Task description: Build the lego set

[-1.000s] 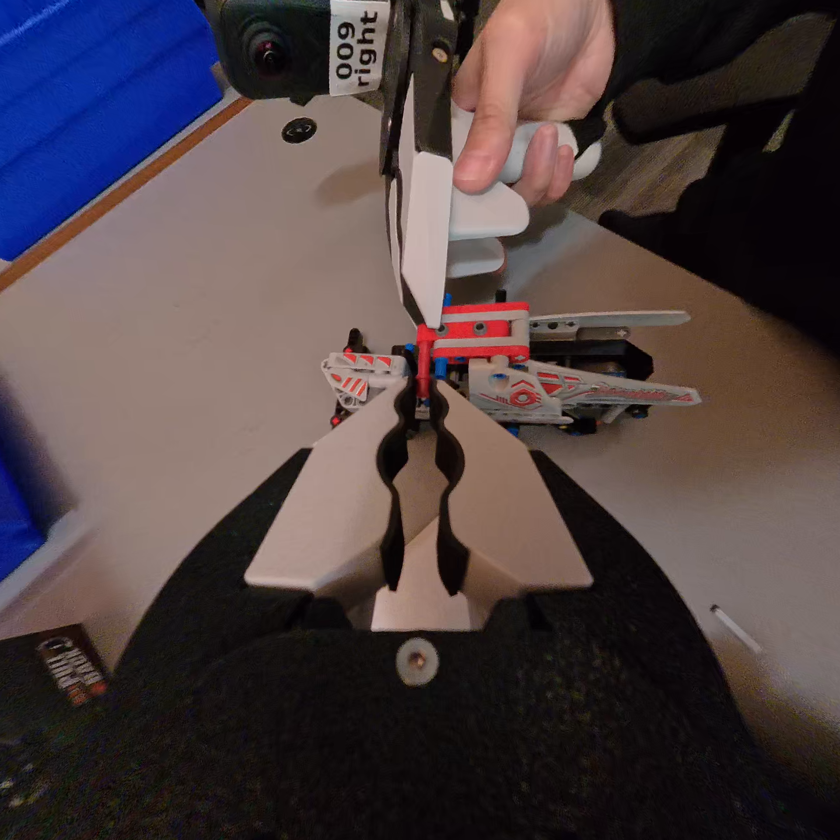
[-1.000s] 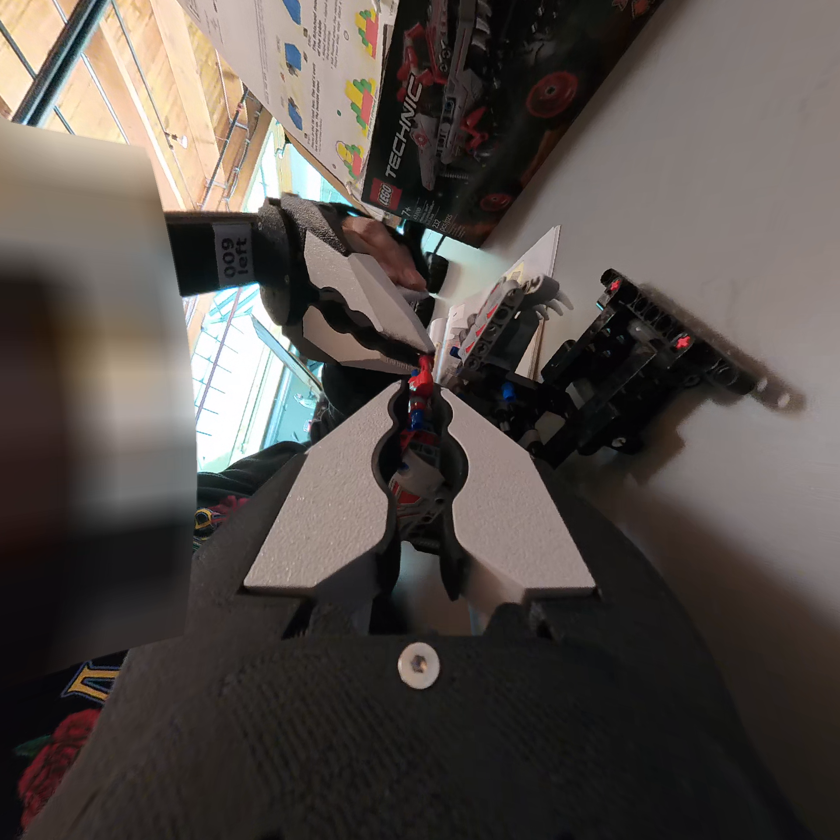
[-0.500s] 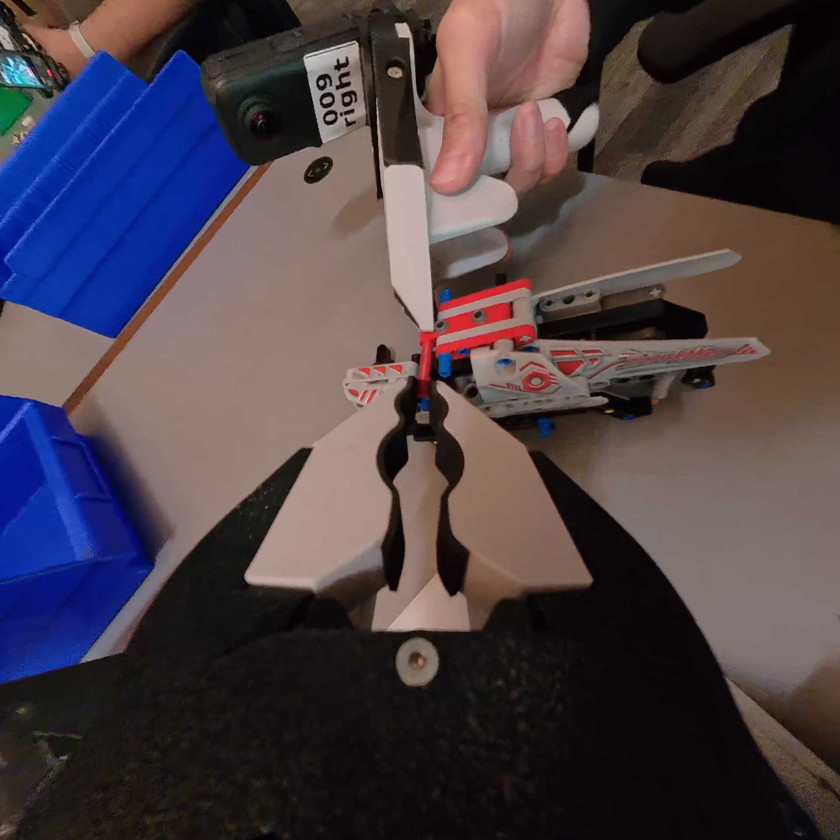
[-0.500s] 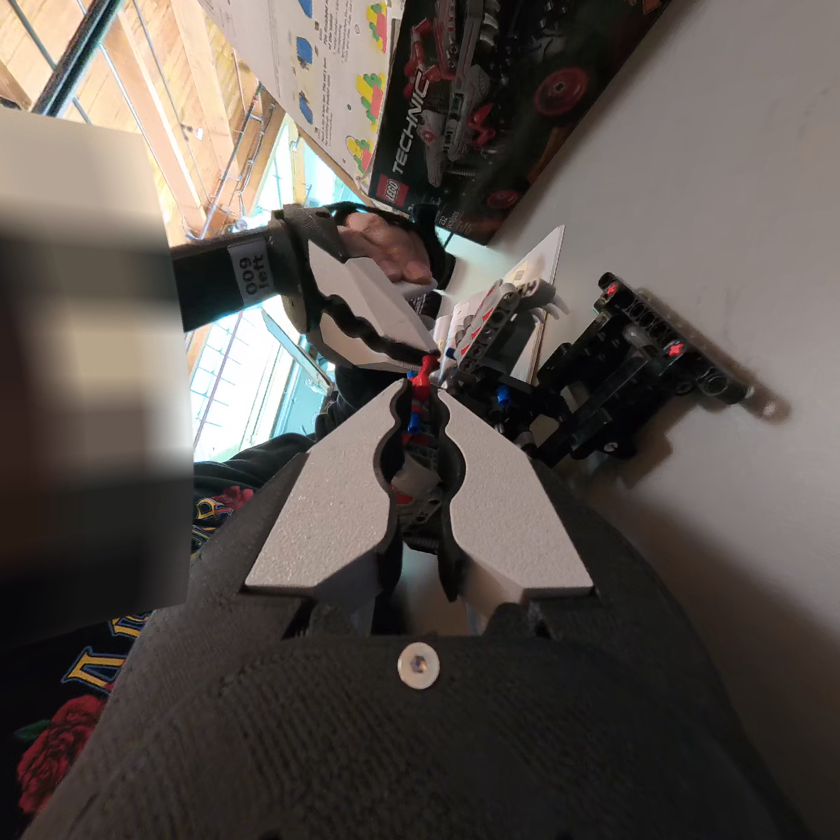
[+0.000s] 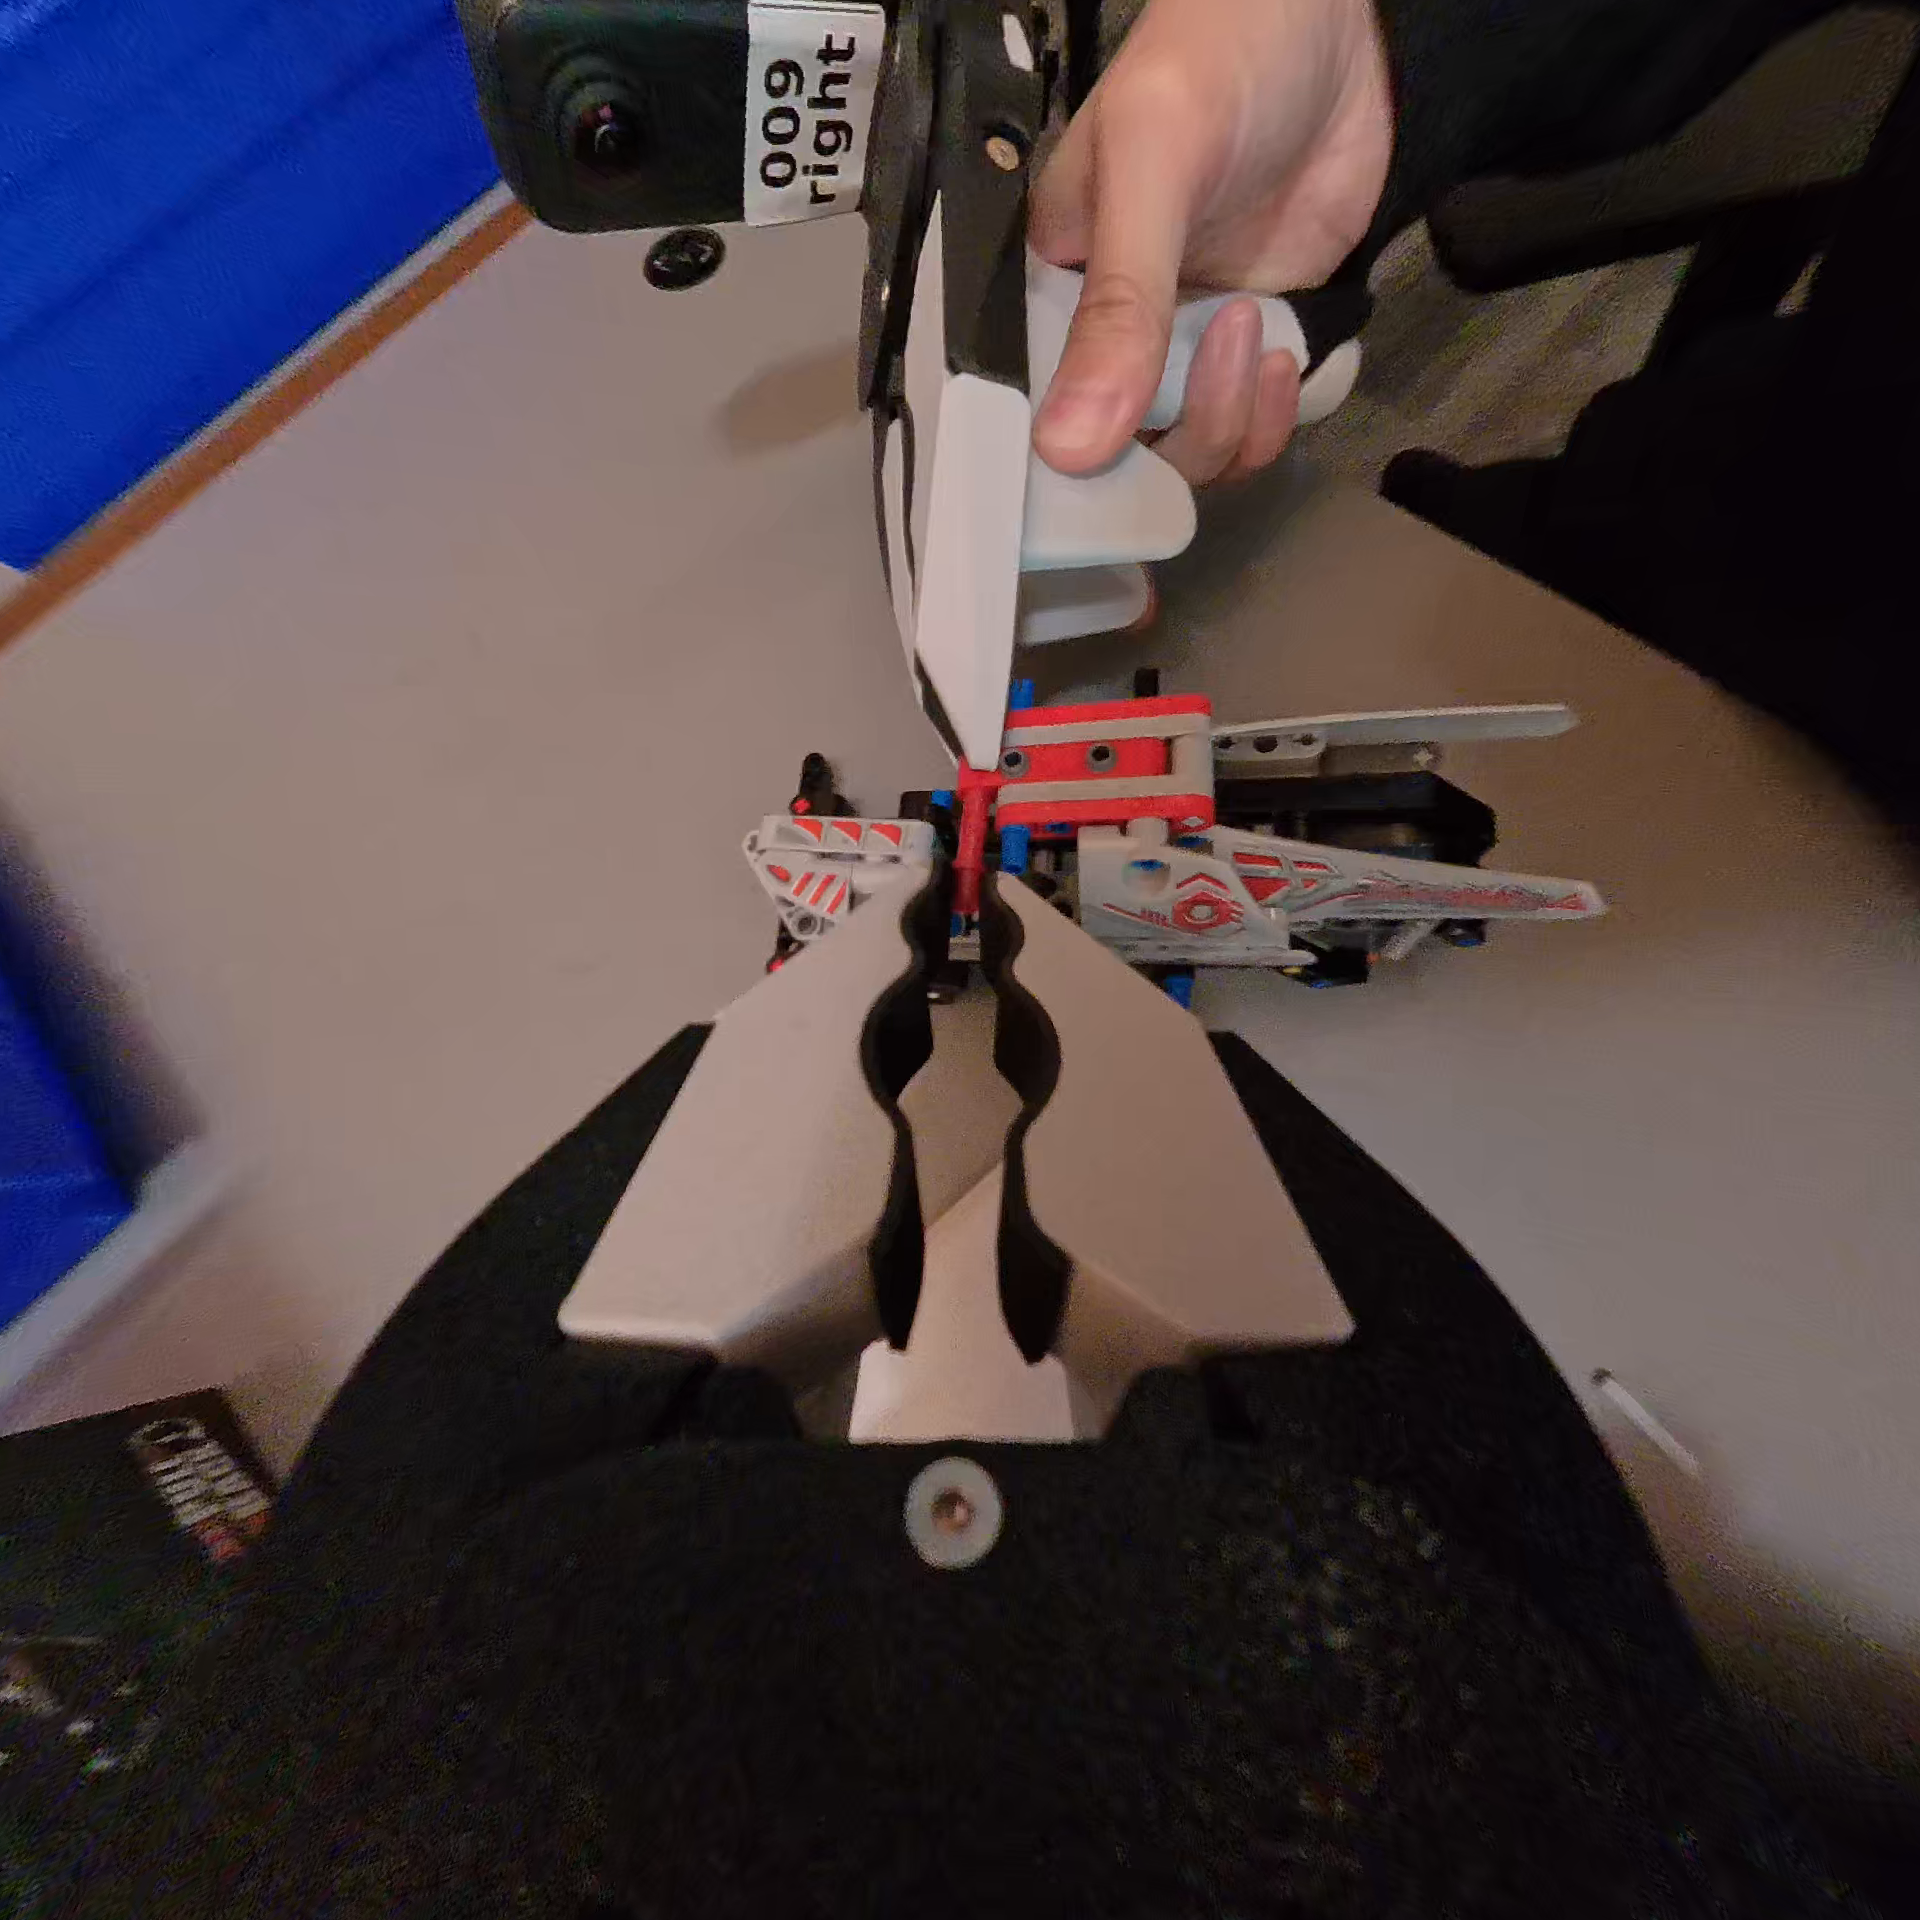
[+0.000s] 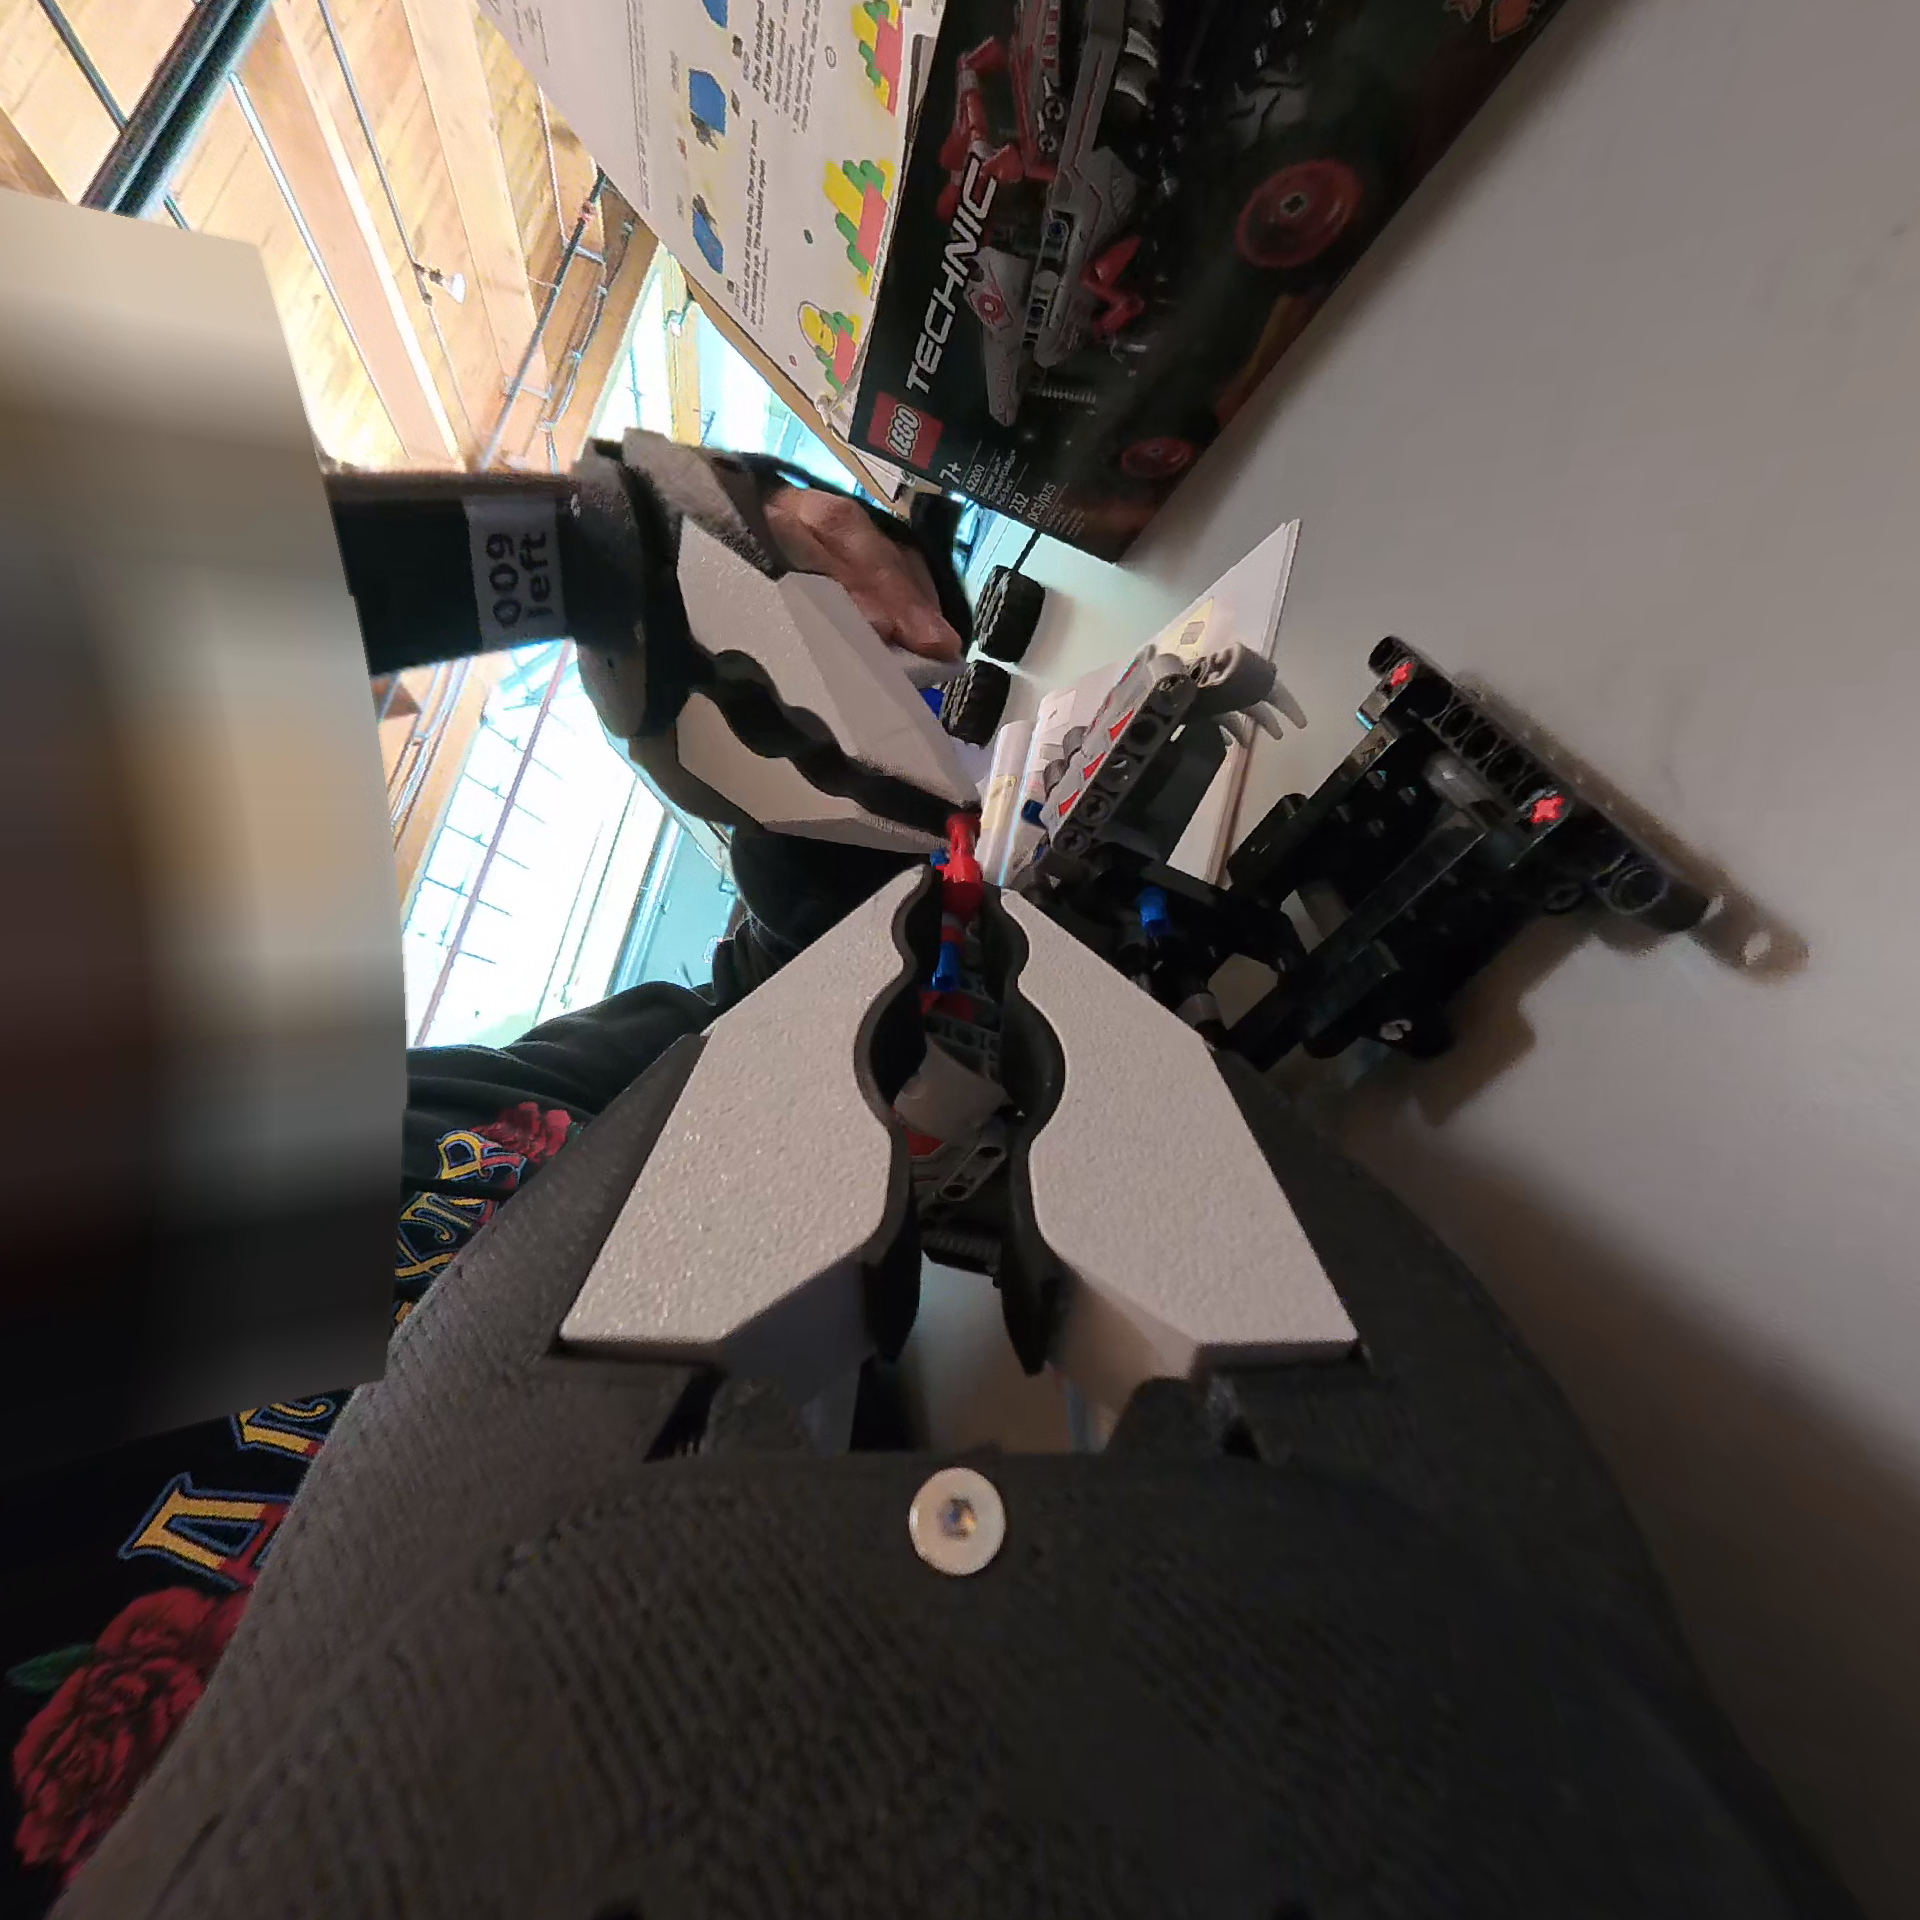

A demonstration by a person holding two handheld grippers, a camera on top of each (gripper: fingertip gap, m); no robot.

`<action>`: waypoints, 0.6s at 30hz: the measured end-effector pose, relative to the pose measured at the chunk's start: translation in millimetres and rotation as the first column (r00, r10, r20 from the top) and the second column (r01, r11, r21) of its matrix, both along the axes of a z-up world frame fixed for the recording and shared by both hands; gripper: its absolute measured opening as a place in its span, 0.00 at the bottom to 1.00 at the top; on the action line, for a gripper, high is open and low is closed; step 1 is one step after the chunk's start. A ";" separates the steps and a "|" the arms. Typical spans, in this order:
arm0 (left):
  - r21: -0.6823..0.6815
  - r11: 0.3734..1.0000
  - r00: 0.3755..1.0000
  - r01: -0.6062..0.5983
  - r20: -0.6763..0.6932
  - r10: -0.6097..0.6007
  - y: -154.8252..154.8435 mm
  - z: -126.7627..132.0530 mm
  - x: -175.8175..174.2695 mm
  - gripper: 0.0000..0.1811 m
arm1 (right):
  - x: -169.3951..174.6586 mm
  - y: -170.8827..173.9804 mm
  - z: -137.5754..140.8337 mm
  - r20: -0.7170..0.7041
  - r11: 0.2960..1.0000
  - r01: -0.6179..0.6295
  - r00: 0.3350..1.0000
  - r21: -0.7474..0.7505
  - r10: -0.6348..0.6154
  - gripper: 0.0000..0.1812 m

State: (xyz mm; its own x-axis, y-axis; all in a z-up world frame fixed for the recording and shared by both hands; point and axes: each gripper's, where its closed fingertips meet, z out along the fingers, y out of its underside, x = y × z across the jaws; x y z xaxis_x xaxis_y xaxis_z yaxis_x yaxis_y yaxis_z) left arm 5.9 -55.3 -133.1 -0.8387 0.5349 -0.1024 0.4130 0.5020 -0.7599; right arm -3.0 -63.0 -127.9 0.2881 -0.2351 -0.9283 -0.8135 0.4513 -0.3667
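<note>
Since 0.5 s ago we swing the left gripper [image 5: 961, 914] lower, jaws clenched on the red axle [image 5: 971, 831]. The right gripper [image 6: 961, 904] clamps the half-built model [image 5: 1174, 842] at 12 o'clock; wheels [image 6: 992, 655] remain unfitted.

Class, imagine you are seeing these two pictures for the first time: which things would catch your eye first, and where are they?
The red, white and black lego model on the grey table, mid-frame in the left wrist view, draws the eye first. Both grippers meet at its thin red axle: the left gripper from below, the right gripper from above, held by a hand. In the right wrist view, the dark set box leans top centre.
</note>
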 end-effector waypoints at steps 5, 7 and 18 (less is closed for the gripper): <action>0.115 0.992 0.967 0.044 -0.253 -0.014 5.1 0.6 -0.2 0.01 | 2.1 3.9 0.1 0.005 1.000 -0.012 1.000 -0.013 0.013 0.04; 0.126 0.989 0.946 0.072 -0.322 -0.028 5.4 0.6 0.1 0.01 | 2.3 4.6 0.3 0.004 1.000 -0.018 1.000 -0.014 0.018 0.04; 0.276 0.958 0.702 0.083 -0.698 0.140 8.2 2.7 -3.4 0.02 | 2.6 6.5 0.2 0.010 0.998 -0.037 0.999 -0.041 0.038 0.04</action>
State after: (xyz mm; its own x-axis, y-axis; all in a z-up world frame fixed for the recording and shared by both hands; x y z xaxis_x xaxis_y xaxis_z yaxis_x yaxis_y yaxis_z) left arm 2.5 -47.1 -130.4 -0.6170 0.4206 0.6652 -0.2055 0.7298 -0.6521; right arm -0.3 -56.6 -127.7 0.3075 -0.2614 -0.9150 -0.8254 0.4052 -0.3931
